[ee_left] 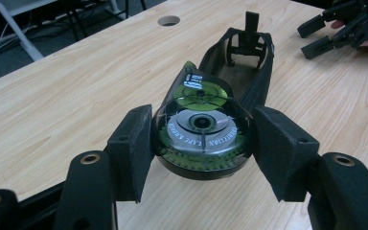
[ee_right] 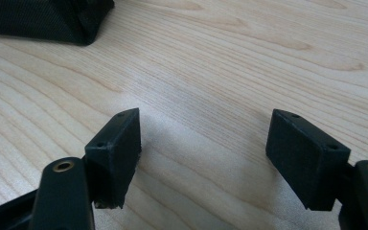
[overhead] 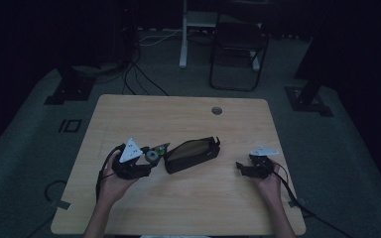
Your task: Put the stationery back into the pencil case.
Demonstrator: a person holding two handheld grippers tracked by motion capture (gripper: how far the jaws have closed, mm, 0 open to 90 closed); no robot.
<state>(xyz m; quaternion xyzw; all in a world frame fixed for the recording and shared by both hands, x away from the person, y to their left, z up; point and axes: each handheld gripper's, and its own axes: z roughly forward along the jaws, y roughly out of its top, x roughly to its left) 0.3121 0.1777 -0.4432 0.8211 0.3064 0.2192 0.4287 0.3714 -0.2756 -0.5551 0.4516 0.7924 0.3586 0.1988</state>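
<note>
The left gripper (ee_left: 201, 143) clamps a green-and-black round correction tape dispenser (ee_left: 201, 132), nose aimed into the open black fabric pouch (ee_left: 249, 67). The right gripper (ee_right: 203, 158) rests apart, jaws open and empty.

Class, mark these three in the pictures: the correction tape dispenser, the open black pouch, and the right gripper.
correction tape dispenser (ee_left: 202, 130), left gripper view, on its grey reel label.
black pouch (overhead: 192, 154), high view, on its open inner side.
right gripper (ee_right: 203, 160), right gripper view, midway between its fingertips, over bare table.
</note>
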